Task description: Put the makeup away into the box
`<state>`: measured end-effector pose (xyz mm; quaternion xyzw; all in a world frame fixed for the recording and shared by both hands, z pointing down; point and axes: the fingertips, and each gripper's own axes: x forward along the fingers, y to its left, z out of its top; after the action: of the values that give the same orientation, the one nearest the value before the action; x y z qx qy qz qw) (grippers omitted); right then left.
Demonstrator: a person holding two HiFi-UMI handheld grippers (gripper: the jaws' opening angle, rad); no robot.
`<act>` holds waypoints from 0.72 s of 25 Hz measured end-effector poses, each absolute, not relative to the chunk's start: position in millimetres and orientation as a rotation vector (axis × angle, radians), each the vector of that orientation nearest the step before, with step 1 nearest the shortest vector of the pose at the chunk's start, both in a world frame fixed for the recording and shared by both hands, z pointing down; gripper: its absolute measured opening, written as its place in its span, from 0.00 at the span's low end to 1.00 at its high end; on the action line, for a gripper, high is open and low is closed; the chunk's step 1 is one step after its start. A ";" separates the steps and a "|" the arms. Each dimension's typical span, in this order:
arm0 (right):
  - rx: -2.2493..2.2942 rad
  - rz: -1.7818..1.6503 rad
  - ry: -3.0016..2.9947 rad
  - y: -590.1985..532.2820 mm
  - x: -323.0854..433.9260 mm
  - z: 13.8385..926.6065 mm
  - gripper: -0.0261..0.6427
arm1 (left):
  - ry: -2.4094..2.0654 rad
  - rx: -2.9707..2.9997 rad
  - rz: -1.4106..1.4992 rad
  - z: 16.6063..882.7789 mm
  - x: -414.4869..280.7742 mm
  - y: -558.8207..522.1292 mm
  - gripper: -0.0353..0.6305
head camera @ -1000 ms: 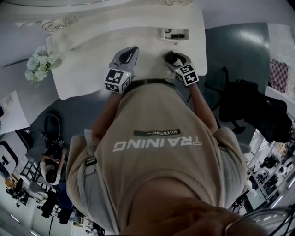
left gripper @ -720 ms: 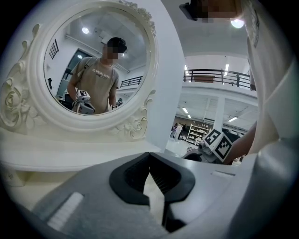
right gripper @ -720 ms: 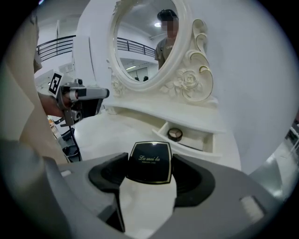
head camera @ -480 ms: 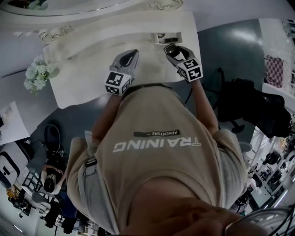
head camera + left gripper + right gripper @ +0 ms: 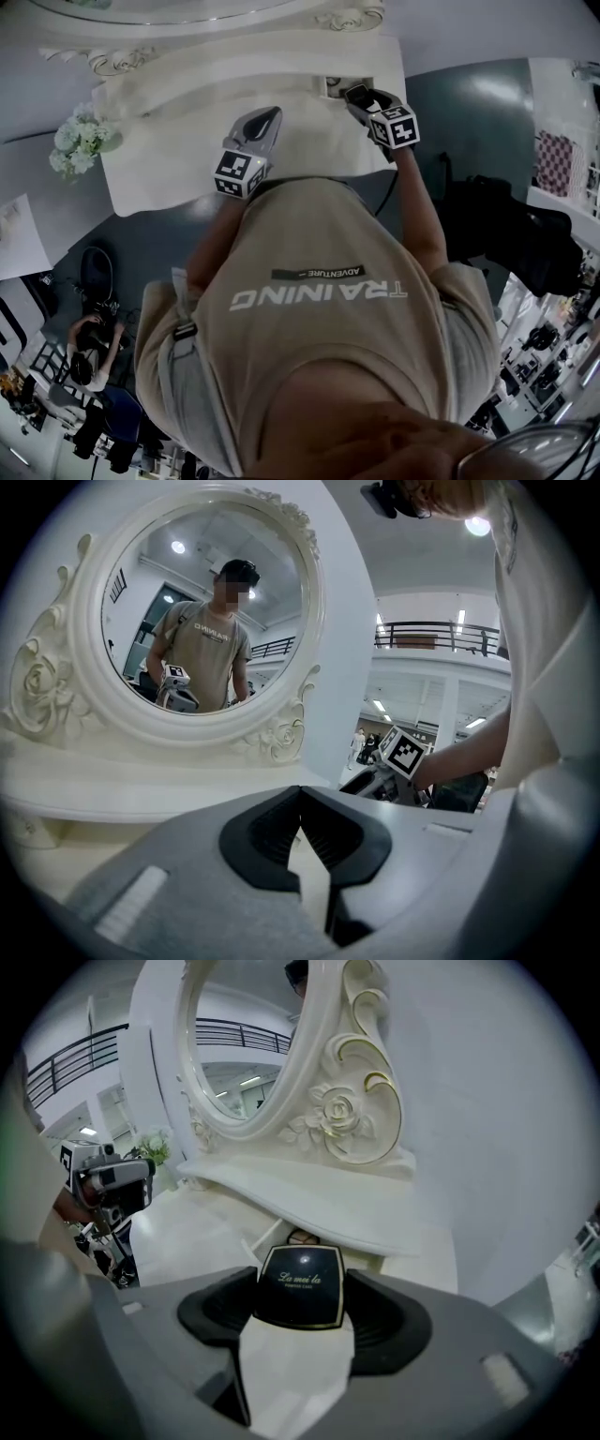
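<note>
R gripper (image 5: 300, 1283) pinching black compact (image 5: 301, 1299) | L gripper (image 5: 300, 797) jaws together, empty | white vanity top (image 5: 187, 112), oval mirror (image 5: 202, 602), grey floor (image 5: 469, 103)

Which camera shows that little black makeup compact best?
The right gripper view: the black compact sits close up, clamped between the right claw's jaws, gold lettering showing. The head view and left gripper view show only that claw; the compact can't be made out.

Black square compact (image 5: 300, 1283), gold trim and gold script on the lid, closed, lid facing up, clamped between the jaws of the right gripper (image 5: 298, 1327). White open box (image 5: 251, 1241) just beyond it at the table's far right, round item (image 5: 300, 1237) inside.
</note>
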<state>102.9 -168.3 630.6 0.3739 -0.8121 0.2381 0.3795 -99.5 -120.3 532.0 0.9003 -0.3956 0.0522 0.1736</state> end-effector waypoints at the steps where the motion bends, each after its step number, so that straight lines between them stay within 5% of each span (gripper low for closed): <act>1: 0.947 0.618 -2.066 -170.4 103.0 631.9 0.49 | -1.129 2.549 0.146 532.3 -101.3 -120.7 0.06; 18: 0.839 0.884 -1.858 -191.7 100.2 641.9 0.49 | -1.209 2.500 0.138 533.5 -119.2 -131.3 0.06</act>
<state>100.2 -191.7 641.9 0.3383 -0.7493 0.3566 0.4438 -119.2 -131.3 533.5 0.8845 -0.4277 0.0490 0.1797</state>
